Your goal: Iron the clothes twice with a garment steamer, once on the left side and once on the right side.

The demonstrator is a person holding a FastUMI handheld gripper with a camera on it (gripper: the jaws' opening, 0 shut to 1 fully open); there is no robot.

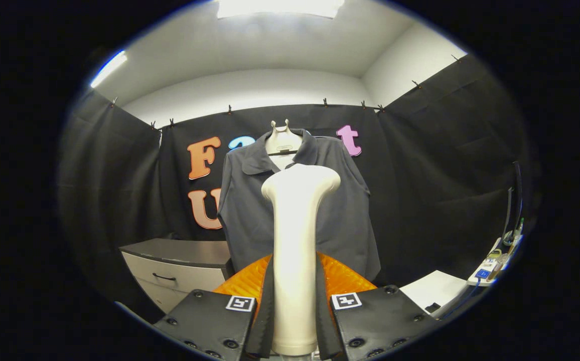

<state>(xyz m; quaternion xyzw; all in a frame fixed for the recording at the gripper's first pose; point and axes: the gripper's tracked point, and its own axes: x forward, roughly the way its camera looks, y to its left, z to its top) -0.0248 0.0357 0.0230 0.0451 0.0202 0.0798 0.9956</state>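
A dark grey short-sleeved polo shirt (342, 215) hangs on a white hanger (282, 140) against the black booth wall, straight ahead of the fingers. My gripper (294, 311) is shut on the cream-white garment steamer (296, 240), both fingers (365, 321) pressing its upright handle from either side. The steamer's wide head (301, 181) points toward the shirt's chest, just below the collar; whether it touches the fabric I cannot tell. The steamer hides the shirt's middle strip.
A grey cabinet with drawers (179, 268) stands below and left of the shirt. A white table (433, 291) with a power strip (490, 265) and small items lies to the right. Black cloth walls enclose the booth.
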